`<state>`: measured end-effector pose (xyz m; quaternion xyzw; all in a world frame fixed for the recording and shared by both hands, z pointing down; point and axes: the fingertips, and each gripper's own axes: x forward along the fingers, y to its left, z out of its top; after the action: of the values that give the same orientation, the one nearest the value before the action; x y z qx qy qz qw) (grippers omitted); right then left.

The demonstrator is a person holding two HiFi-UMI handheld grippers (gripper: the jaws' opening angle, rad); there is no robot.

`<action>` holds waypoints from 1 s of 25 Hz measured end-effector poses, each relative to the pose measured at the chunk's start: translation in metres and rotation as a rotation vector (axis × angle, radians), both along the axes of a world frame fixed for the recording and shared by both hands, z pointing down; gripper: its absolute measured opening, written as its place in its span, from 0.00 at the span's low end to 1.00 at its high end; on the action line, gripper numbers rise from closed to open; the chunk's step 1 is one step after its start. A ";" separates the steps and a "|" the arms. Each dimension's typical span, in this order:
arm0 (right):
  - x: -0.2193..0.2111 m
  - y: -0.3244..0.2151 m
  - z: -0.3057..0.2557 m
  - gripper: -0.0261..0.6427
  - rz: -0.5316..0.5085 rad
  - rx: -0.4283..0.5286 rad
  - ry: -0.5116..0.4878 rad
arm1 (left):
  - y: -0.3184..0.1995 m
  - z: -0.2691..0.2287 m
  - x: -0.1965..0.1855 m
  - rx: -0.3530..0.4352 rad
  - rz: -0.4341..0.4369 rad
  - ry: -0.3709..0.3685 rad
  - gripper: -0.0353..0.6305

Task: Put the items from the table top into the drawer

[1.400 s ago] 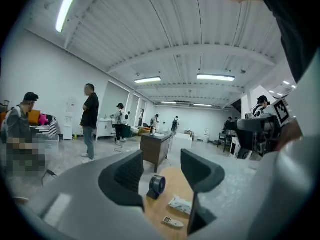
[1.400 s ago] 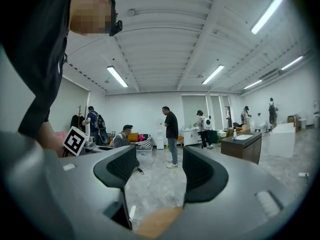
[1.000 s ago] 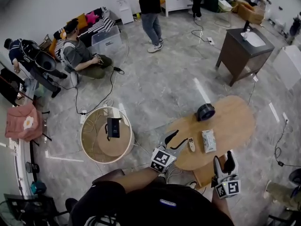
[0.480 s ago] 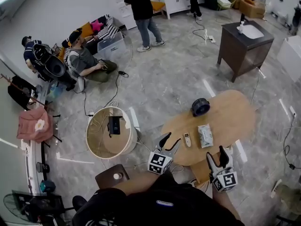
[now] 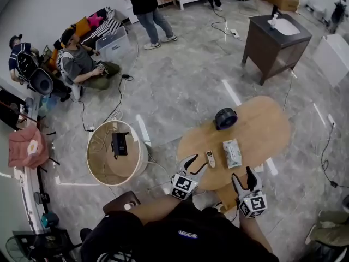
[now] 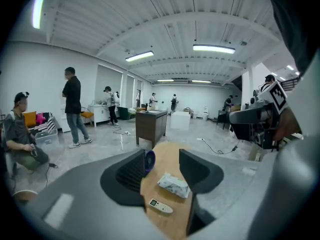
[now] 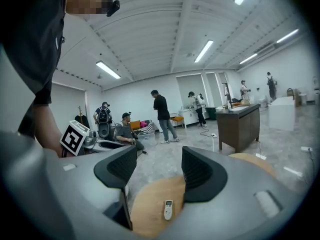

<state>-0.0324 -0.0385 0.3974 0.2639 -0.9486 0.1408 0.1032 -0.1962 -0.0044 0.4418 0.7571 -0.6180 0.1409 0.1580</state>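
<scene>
An oval wooden table (image 5: 262, 130) carries a dark round speaker (image 5: 225, 118), a white remote (image 5: 209, 158) and a white tissue pack (image 5: 233, 153). My left gripper (image 5: 194, 164) is open at the table's near left edge, just short of the remote. In the left gripper view the remote (image 6: 161, 206), tissue pack (image 6: 173, 185) and speaker (image 6: 149, 160) lie ahead between the jaws of that gripper (image 6: 164, 173). My right gripper (image 5: 243, 178) is open at the near edge, below the tissue pack. The right gripper (image 7: 157, 171) looks over the remote (image 7: 168, 209). A wooden part (image 5: 226, 194) shows under the table's near edge.
A round white basket table (image 5: 103, 171) with a black device stands to the left, with cables on the floor around it. A dark brown cabinet (image 5: 272, 37) stands beyond the table. Two people (image 5: 82, 64) sit at the far left and another (image 5: 143, 7) stands farther back.
The head view has shifted, so the table sits slightly higher and more to the left. Both grippers remain open at the table's near edge, the right one a little closer in.
</scene>
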 end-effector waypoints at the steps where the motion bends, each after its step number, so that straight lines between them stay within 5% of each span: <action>1: -0.007 -0.002 0.008 0.47 -0.001 -0.006 0.016 | -0.003 0.009 -0.002 -0.012 0.023 -0.003 0.38; 7: -0.038 -0.009 0.080 0.47 -0.001 -0.046 0.115 | -0.004 0.085 -0.012 -0.120 0.124 -0.004 0.38; 14: -0.087 -0.032 0.171 0.47 -0.096 -0.113 0.201 | -0.030 0.165 -0.045 -0.191 0.129 -0.056 0.37; 25: -0.107 -0.018 0.313 0.45 -0.191 -0.276 0.409 | -0.030 0.276 -0.026 -0.390 0.234 0.020 0.32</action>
<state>-0.1398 -0.0569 0.7108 0.1798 -0.9004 0.2023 0.3407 -0.2223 -0.0345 0.7182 0.7800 -0.4856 0.2676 0.2903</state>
